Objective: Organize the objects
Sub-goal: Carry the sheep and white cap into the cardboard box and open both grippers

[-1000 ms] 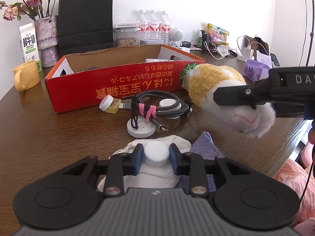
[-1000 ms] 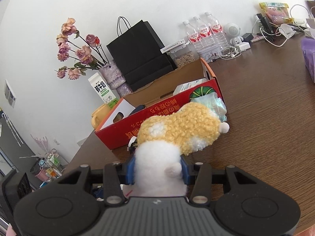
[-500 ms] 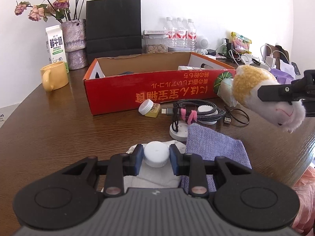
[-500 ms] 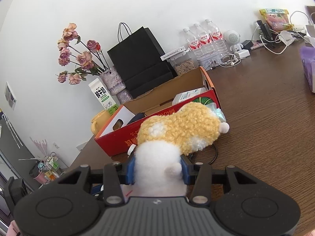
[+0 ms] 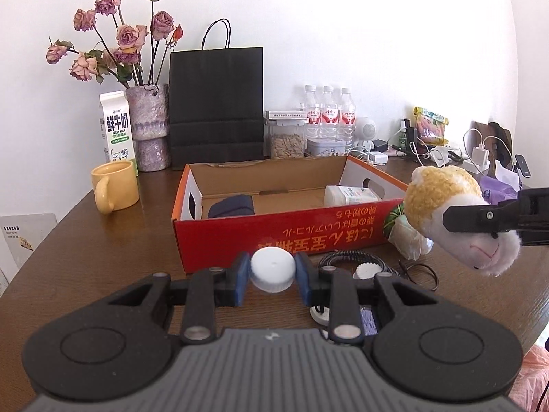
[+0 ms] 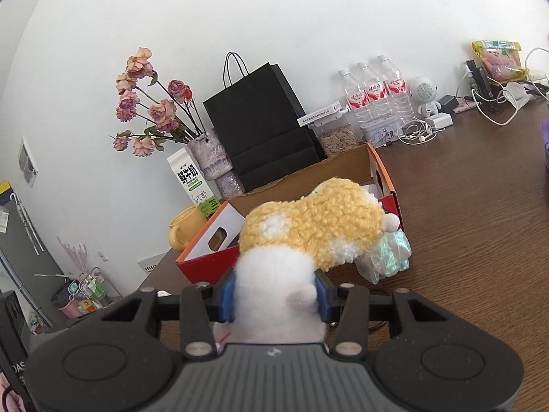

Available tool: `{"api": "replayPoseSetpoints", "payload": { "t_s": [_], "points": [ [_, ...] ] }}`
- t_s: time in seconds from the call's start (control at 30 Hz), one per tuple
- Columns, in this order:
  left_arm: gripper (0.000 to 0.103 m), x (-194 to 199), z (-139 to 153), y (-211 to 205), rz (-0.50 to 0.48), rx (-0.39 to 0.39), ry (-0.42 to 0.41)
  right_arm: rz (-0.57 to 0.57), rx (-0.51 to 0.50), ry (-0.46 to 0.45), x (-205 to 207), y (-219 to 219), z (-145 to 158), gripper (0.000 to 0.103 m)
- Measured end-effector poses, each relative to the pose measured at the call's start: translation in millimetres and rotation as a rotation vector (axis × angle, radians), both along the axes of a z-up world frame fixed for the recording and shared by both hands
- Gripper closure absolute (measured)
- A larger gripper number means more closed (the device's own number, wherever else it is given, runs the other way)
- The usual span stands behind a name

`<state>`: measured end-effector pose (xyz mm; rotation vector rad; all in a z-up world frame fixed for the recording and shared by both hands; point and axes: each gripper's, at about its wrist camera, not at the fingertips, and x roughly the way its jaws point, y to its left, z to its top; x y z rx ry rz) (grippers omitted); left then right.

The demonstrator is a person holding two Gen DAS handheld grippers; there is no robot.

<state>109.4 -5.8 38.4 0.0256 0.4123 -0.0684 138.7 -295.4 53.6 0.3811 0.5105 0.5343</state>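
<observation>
A brown wooden table (image 5: 68,261) is seen, crowded along the wall. The largest task item on it is the red cardboard box (image 5: 284,230), open at the top, with a dark pouch (image 5: 231,206) and a white carton (image 5: 350,195) lying inside. It is judged to be the destination for the loose items.

Next in size is the plush toy (image 6: 308,237), yellow above and white below. It is held off the table just beside the box's right end, with the right gripper (image 6: 274,295) clamped on its white end so that the blue pads sink into the fabric. The toy is judged to be light, soft and compressible, with no risk of breakage. A hold across the thick body, as here, is thought secure, though the free yellow end may droop or swing.

Smallest is the white bottle cap (image 5: 272,273), which is pinched by its sides between the pads of the left gripper (image 5: 272,279), in the air before the box's front wall. Only the cap shows; whatever hangs below it is hidden by the gripper. The ribbed plastic is judged stiff and light but rather slippery, so a squeeze square on its sides is advised.

A coiled cable (image 5: 353,261) and a crinkled packet (image 6: 386,257) lie on the table near the box, unsorted.
</observation>
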Motion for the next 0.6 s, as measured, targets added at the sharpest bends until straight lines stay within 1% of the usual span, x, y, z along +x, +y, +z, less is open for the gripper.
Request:
{"api": "replayPoseSetpoints", "payload": {
  "t_s": [0.3, 0.6],
  "points": [
    [0.073, 30, 19, -1, 0.0, -0.009, -0.06, 0.024, -0.012, -0.039, 33, 16, 14, 0.059],
    [0.073, 85, 32, 10, 0.044, -0.041, -0.085, 0.054, -0.021, -0.06, 84, 48, 28, 0.059]
  ]
}}
